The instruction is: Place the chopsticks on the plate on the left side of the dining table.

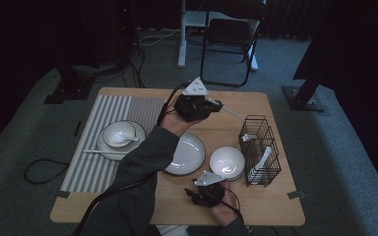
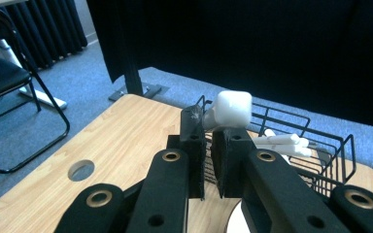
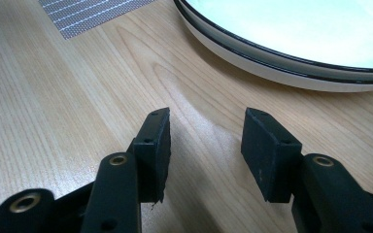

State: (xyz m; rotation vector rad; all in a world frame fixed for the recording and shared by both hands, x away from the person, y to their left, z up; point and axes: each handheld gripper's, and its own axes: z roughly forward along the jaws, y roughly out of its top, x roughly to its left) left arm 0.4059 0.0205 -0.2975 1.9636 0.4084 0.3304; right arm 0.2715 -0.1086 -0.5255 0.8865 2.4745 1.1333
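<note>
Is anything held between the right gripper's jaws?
No. In the right gripper view the right gripper has its jaws apart over bare table, nothing between them.

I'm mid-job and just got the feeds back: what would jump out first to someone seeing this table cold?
Most striking is the left gripper raised over the far middle of the table, jaws shut on a white chopstick that points toward the black wire basket at the right. The right gripper waits low at the near edge, jaws open on nothing, beside a black-rimmed plate.
</note>
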